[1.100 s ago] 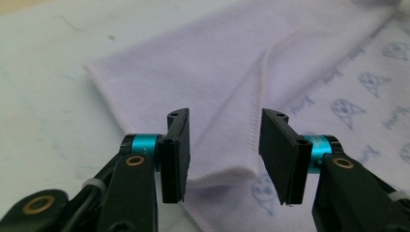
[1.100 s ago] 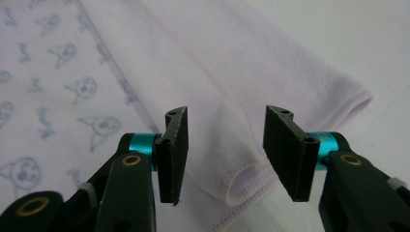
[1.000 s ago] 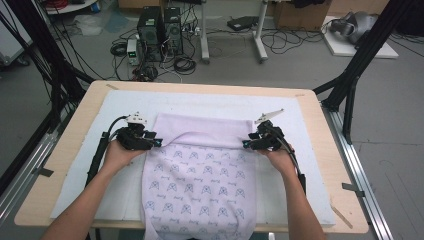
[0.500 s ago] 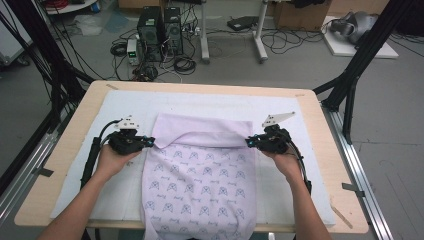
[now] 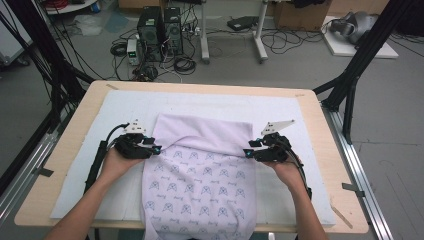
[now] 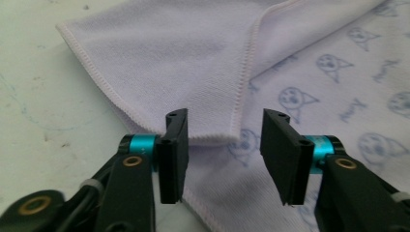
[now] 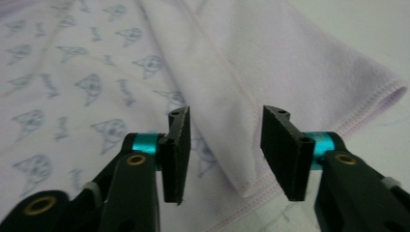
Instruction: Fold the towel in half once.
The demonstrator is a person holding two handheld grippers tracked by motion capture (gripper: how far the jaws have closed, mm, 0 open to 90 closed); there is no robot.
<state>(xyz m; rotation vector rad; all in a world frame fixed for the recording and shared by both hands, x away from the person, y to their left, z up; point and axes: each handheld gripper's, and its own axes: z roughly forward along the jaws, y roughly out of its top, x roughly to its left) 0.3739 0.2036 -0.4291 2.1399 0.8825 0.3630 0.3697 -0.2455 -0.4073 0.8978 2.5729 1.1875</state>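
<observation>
A pale lilac terry towel printed with small blue cat-face figures [image 5: 200, 180] lies in the middle of the white padded mat [image 5: 310, 120] that covers the light wooden table [image 5: 320, 102]; its far part is folded back toward the person, so that a plain, unprinted band shows across the top, and its near end hangs over the table's near edge; beside the cat faces run short blue marks that may be words, but they are too blurred to read, and no brand or label can be made out.

The left gripper [image 5: 156, 150], black with turquoise collars, sits at the left end of the folded band; in the left gripper view its jaws stand spread, having just been opening, with the stitched corner of the fold [image 6: 212, 130] lying between the pads and neither pad pressing on it; the left hand [image 5: 114, 164] rests on the mat behind it.

The right gripper [image 5: 248, 153] sits at the right end of the band, the right hand [image 5: 286, 170] behind it; in the right gripper view its jaws are likewise apart, having just been opening, and the rolled edge of the fold [image 7: 241, 159] lies loose between them, unpinched; the grey three-cornered plate [image 5: 276, 126] stands above it.

On the floor beyond the table stand two dark computer towers [image 5: 160, 30] among black cables.
</observation>
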